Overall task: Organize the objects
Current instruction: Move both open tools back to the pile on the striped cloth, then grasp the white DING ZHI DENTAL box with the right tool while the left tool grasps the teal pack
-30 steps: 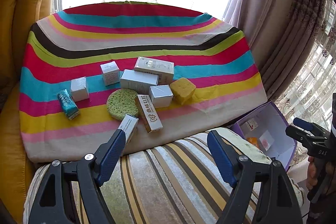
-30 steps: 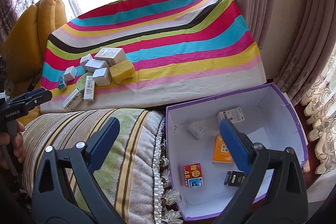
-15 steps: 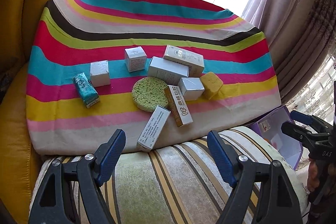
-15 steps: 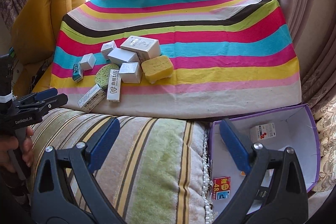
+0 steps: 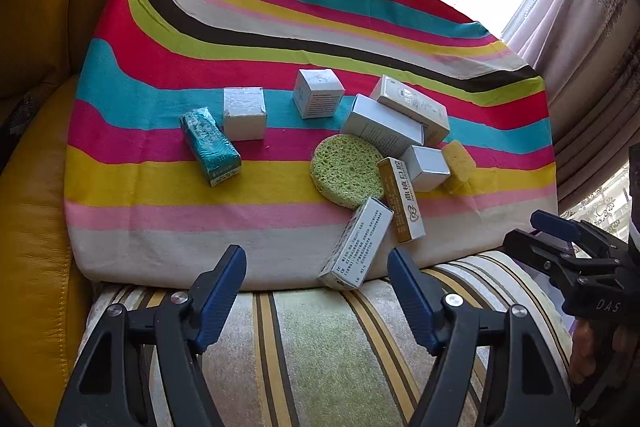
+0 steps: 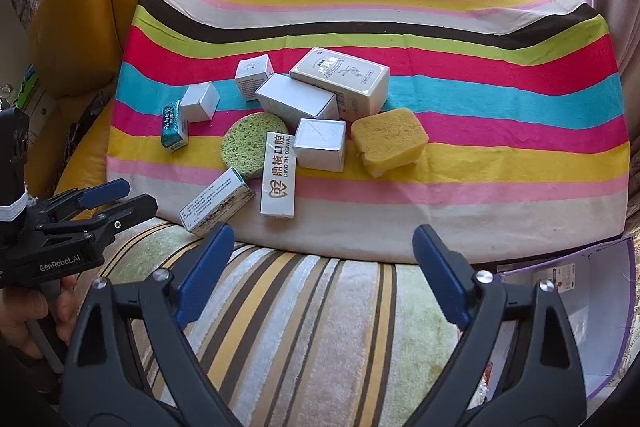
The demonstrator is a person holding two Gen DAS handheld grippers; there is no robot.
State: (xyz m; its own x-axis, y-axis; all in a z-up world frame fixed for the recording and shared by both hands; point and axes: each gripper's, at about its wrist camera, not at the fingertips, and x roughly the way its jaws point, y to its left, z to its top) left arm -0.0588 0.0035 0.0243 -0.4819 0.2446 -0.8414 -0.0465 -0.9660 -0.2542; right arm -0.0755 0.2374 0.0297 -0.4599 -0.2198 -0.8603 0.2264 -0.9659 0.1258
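A cluster of small cartons lies on the striped cloth (image 5: 160, 195). With them are a round green sponge (image 5: 346, 171), a yellow sponge (image 5: 460, 163) and a teal packet (image 5: 210, 147). A long white box (image 5: 356, 243) lies tilted at the cloth's front edge, just ahead of my left gripper (image 5: 316, 253). Its jaws are closing with nothing between them. My right gripper (image 6: 324, 231) hovers over the striped cushion (image 6: 304, 307), short of the DING ZHI box (image 6: 279, 175). Its jaws are also closing on nothing. Each gripper shows at the edge of the other's view.
A purple-edged storage box (image 6: 592, 267) with a few small packets stands low at the right of the cushion. Yellow leather cushions (image 5: 32, 227) border the cloth on the left. Curtains (image 5: 592, 39) hang at the right.
Both grippers have swung left and down toward the cluster, which now looks nearer. The purple box has slid to the right edge of the right wrist view. Both pairs of jaws stand slightly narrower.
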